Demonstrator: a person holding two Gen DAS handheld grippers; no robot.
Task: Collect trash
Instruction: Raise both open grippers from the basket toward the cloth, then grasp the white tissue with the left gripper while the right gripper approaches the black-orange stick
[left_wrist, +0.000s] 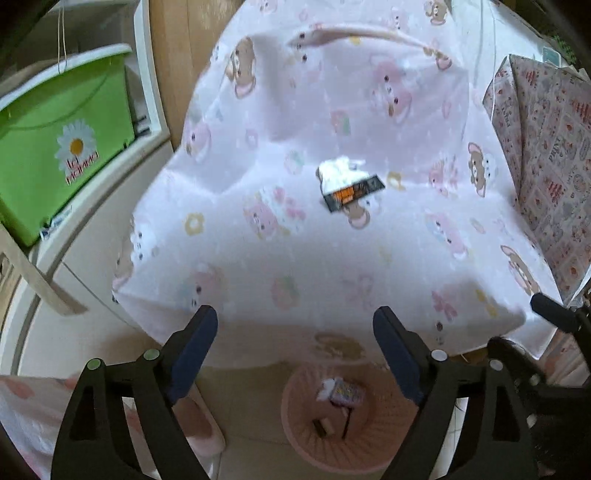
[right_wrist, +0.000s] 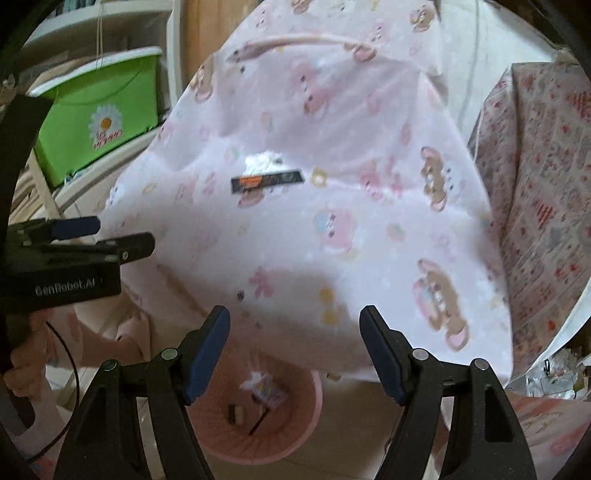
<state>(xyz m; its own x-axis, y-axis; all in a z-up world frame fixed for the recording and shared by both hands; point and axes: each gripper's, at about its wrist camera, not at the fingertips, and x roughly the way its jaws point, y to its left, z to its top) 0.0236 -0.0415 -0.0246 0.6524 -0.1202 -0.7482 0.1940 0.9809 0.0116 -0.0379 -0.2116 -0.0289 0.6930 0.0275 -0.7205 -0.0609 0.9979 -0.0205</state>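
A black and orange wrapper lies on the pink bear-print sheet, with a crumpled white tissue touching its far side. Both show in the right wrist view too, the wrapper and the tissue. A pink ribbed bin stands on the floor below the sheet's near edge, holding a few bits of trash; it also shows in the right wrist view. My left gripper is open and empty above the bin. My right gripper is open and empty, also near the bin.
A green lidded box with a daisy sits on a white shelf at the left. A patterned pillow leans at the right. The left gripper's body shows at the left of the right wrist view.
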